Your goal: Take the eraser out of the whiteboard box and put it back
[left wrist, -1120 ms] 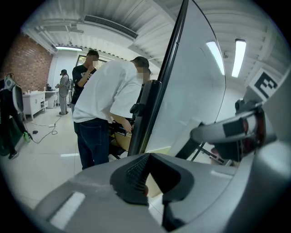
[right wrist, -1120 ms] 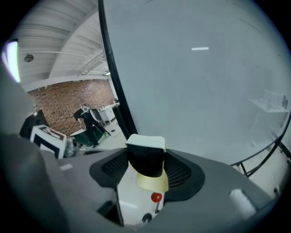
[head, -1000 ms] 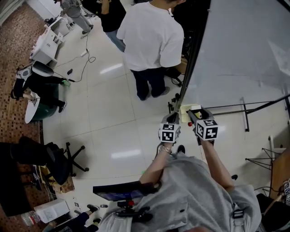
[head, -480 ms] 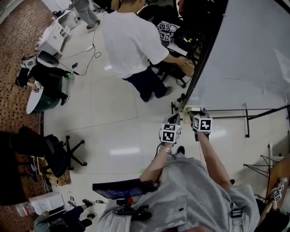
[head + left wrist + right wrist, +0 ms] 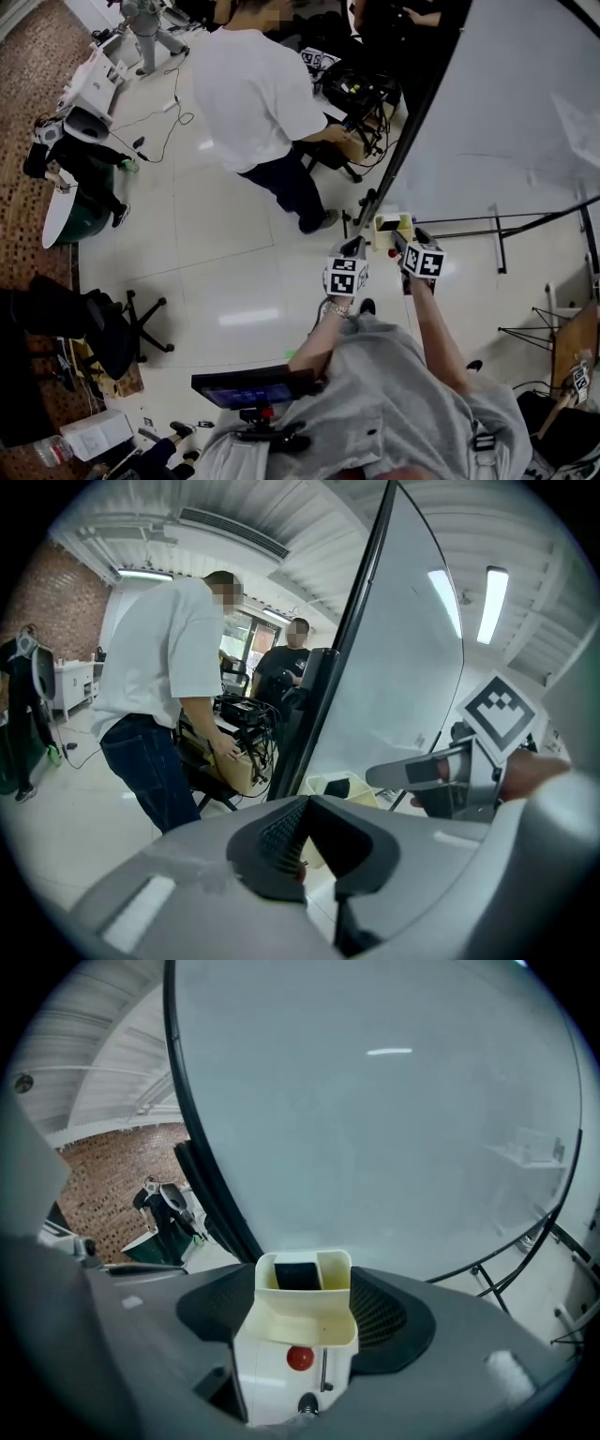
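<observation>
A cream whiteboard box (image 5: 305,1335) hangs at the lower edge of the whiteboard (image 5: 375,1129), and the black eraser (image 5: 298,1275) stands inside its top pocket. My right gripper (image 5: 302,1309) straddles the box; its jaws are opening and stand clear of the eraser. From the head view, the box (image 5: 392,225) sits between the right gripper (image 5: 401,242) and the left gripper (image 5: 358,247). The left gripper (image 5: 305,855) has its jaws drawn close together. Only a thin strip of the box (image 5: 319,784) shows through the slit, with the eraser (image 5: 342,787) above it.
A person in a white shirt (image 5: 253,94) bends over equipment beside the whiteboard's dark frame (image 5: 403,141). The board's stand legs (image 5: 497,234) spread on the floor to the right. An office chair (image 5: 122,328) stands at the far left, and cables lie on the tiled floor.
My right gripper has sunk a little over the box. The left gripper has stayed beside it. The person in white has stepped along the board and now leans over the equipment.
</observation>
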{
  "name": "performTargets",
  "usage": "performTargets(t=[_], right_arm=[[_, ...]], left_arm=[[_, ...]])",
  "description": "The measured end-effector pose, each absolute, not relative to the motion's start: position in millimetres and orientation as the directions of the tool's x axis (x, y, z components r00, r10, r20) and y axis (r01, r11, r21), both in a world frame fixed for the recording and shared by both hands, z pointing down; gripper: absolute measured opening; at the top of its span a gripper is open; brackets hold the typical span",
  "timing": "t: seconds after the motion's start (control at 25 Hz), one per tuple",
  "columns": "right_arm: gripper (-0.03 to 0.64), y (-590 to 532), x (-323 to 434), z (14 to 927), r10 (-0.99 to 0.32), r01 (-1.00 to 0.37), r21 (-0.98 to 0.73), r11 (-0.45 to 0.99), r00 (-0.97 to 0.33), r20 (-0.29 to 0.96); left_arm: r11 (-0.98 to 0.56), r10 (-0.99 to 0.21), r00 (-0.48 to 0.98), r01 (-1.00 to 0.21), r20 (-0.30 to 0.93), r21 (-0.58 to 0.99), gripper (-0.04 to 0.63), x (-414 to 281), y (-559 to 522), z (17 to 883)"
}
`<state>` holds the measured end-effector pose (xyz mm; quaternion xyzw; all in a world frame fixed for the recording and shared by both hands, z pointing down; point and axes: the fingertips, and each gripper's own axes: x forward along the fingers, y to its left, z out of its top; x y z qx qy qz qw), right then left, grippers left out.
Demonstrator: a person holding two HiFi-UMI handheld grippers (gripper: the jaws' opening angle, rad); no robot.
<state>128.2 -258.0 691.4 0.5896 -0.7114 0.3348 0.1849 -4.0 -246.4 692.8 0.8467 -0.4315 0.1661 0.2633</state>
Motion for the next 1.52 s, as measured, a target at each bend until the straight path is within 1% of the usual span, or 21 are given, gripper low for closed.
performTargets(t=[0.16, 0.28, 0.32, 0.48, 0.56, 0.72, 0.88, 1.04, 1.24, 1.4, 1.52], right_arm=[[0.296, -232.5, 132.1, 683.3, -0.748, -0.961, -0.263, 0.088, -0.238, 0.620], [0.259, -206.9, 117.8, 689.0, -0.732, -0.951, -0.276, 0.136, -0.285, 0.619], [0.233, -198.4, 111.0, 690.0, -0.728, -0.944, -0.287, 0.160, -0.309, 0.612], [0.089, -150.6, 95.2, 690.6, -0.715, -0.907, -0.346, 0.241, -0.407, 0.568], [0.058, -117.4, 96.7, 690.6, -0.702, -0.892, -0.371, 0.258, -0.437, 0.562], [0.042, -57.4, 114.7, 698.7, -0.669, -0.879, -0.401, 0.260, -0.463, 0.581], [0.011, -27.3, 123.9, 701.0, -0.643, -0.870, -0.406, 0.279, -0.483, 0.594], [0.005, -21.2, 123.1, 693.0, -0.643, -0.875, -0.380, 0.301, -0.481, 0.596], [0.003, -24.1, 132.6, 682.4, -0.663, -0.896, -0.322, 0.304, -0.442, 0.604], [0.003, -26.3, 129.5, 679.3, -0.665, -0.897, -0.335, 0.290, -0.440, 0.603], [0.003, -26.2, 116.9, 675.0, -0.660, -0.891, -0.322, 0.319, -0.453, 0.600]], left_arm=[[-0.522, -0.618, 0.592, -0.801, 0.518, 0.293, 0.003, 18.0, -228.1, 696.7], [-0.522, -0.617, 0.586, -0.804, 0.526, 0.284, 0.003, 22.7, -203.3, 697.9], [-0.515, -0.622, 0.577, -0.811, 0.529, 0.279, 0.003, 22.0, -195.3, 698.4], [-0.468, -0.653, 0.525, -0.847, 0.546, 0.254, 0.003, 23.8, -152.5, 699.6], [-0.440, -0.660, 0.501, -0.862, 0.559, 0.253, 0.003, 29.1, -121.0, 701.4], [-0.422, -0.639, 0.481, -0.872, 0.600, 0.249, 0.003, 52.5, -62.4, 712.3], [-0.420, -0.623, 0.492, -0.866, 0.607, 0.271, 0.003, 76.0, -35.4, 711.8], [-0.439, -0.619, 0.511, -0.855, 0.596, 0.277, 0.003, 90.5, -30.7, 697.1], [-0.475, -0.628, 0.543, -0.835, 0.558, 0.278, 0.003, 107.2, -34.6, 682.1], [-0.496, -0.627, 0.542, -0.832, 0.560, 0.249, 0.003, 103.2, -31.1, 678.9], [-0.491, -0.633, 0.537, -0.835, 0.558, 0.247, 0.003, 94.8, -31.7, 679.2]])
